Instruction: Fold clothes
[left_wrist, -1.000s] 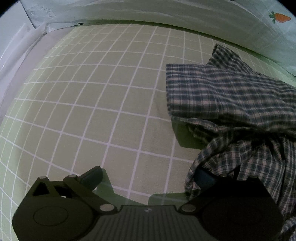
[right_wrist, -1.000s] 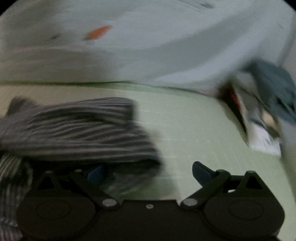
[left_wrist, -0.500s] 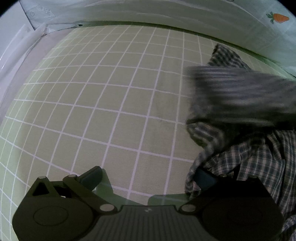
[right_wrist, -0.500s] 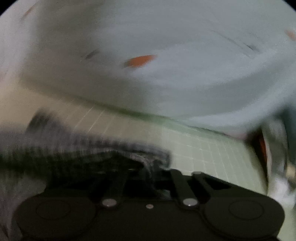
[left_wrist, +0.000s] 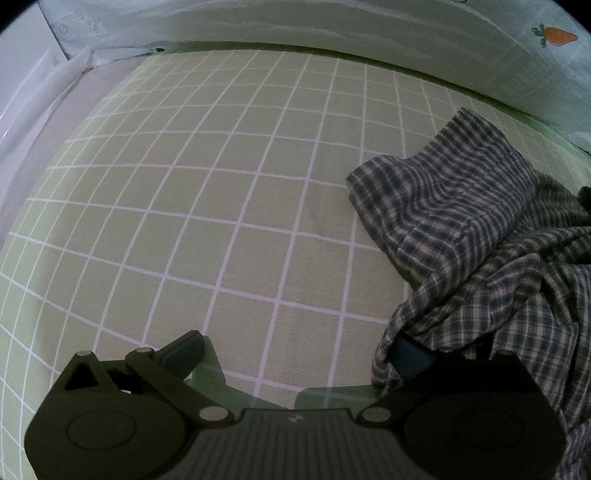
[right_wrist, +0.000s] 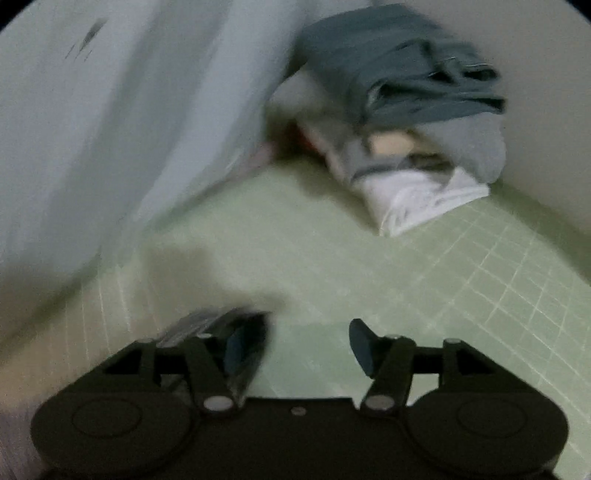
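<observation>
My left tool gapes wide — the plaid shirt bunches against its right finger; right tool open too.

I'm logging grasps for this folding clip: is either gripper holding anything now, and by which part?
Neither. The left gripper is open, the plaid shirt only draped over its right finger. The right gripper is open.
</observation>
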